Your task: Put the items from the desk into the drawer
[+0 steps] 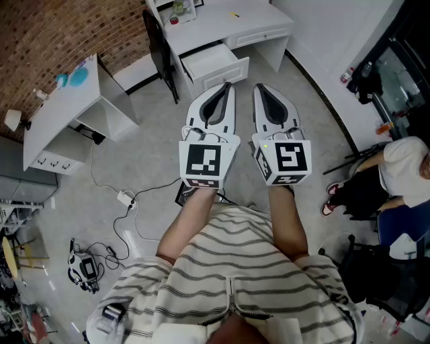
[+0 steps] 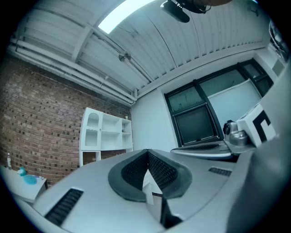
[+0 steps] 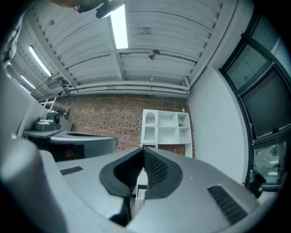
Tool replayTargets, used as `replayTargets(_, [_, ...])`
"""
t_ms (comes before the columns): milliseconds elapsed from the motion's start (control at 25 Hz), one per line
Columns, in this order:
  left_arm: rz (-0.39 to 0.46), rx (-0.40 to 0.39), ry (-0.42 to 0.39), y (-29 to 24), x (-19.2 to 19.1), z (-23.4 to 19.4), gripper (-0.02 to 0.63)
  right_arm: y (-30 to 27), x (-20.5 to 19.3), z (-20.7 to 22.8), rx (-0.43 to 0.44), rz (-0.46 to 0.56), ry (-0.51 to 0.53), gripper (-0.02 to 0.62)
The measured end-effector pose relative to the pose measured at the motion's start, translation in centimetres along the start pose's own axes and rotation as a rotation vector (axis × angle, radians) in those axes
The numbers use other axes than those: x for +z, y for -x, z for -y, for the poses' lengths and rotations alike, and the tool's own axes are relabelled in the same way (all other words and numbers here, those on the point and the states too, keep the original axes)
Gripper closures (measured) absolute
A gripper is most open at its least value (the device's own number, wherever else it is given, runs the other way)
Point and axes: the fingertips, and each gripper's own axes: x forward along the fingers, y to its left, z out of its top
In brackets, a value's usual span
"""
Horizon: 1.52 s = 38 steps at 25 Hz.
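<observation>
The white desk (image 1: 222, 23) stands at the far end of the room, with its drawer (image 1: 215, 64) pulled open toward me. Small items (image 1: 180, 9) lie at the desk's back left, and a tiny yellow thing (image 1: 235, 14) lies on its top. I hold both grippers side by side in front of my chest, well short of the desk. The left gripper (image 1: 227, 86) (image 2: 147, 154) is shut with nothing in it. The right gripper (image 1: 259, 87) (image 3: 143, 152) is also shut and empty. Both gripper views look up at the ceiling and the walls.
A black chair (image 1: 160, 47) stands left of the drawer. A second white desk (image 1: 67, 111) is at the left. Cables and a power strip (image 1: 125, 197) lie on the floor. A seated person (image 1: 403, 168) is at the right. A white shelf unit (image 3: 166, 127) stands against the brick wall.
</observation>
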Motion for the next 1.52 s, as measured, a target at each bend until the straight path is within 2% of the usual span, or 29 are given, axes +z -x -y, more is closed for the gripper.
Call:
replayTargets(400, [-0.008,0.014,0.003,0.0,-0.2,1.8,0.600,1.6,-0.1,1.1,0.007,0.009,-0.006,0.583])
replayTargets(680, [-0.026,0.034,-0.002,-0.3,-0.5,3.4,0.601,2.5,-0.6,2.3,0.060,0.008,-0.059,0.583])
replayTargets(1160, [-0.065,0.106,-0.036,-1.4,-1.8,8.7,0.601,5.8,-2.5,7.5,0.092,0.002,-0.100,0.583])
replayTargets(1400, [-0.086,0.143,-0.069,-1.3,-2.4,8.3,0.601,5.1,-3.3,8.3,0.101,-0.002,-0.113,0.583])
replayTargets(1520, [-0.090,0.160,-0.056,-2.0,-3.0,7.4,0.601,4.2,-3.8,8.4,0.108,-0.011,-0.111,0.583])
